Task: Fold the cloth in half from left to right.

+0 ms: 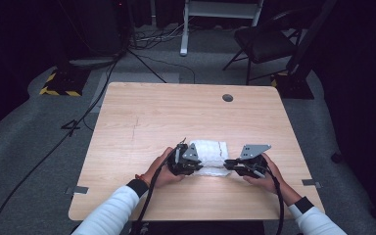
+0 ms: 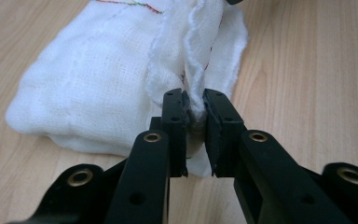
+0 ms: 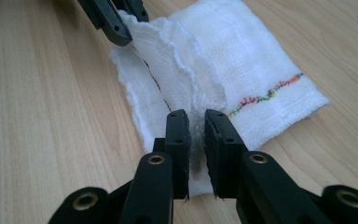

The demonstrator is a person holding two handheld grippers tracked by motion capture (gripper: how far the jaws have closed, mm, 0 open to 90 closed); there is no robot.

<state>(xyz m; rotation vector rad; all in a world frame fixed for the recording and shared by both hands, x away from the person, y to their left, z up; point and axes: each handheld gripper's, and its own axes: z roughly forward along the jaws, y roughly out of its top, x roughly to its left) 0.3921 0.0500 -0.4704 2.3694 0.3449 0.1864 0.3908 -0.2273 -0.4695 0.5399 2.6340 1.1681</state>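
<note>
A folded white gauze cloth (image 1: 209,151) with a coloured stitched line lies on the wooden table, near its front edge. My left gripper (image 1: 199,165) is at the cloth's left end and my right gripper (image 1: 228,165) at its right end. In the left gripper view the jaws (image 2: 195,109) pinch a raised frayed fold of the cloth (image 2: 98,79). The right gripper (image 3: 196,127) likewise has the cloth's near edge (image 3: 242,60) squeezed between its pads. The left gripper's jaws (image 3: 116,18) appear at the cloth's far corner in the right gripper view.
The wooden table (image 1: 176,112) has a round cable hole (image 1: 227,98) at the back right. A folding chair (image 1: 267,41) and cables on the grey floor lie beyond the far edge. The person's white sleeves come in at the bottom.
</note>
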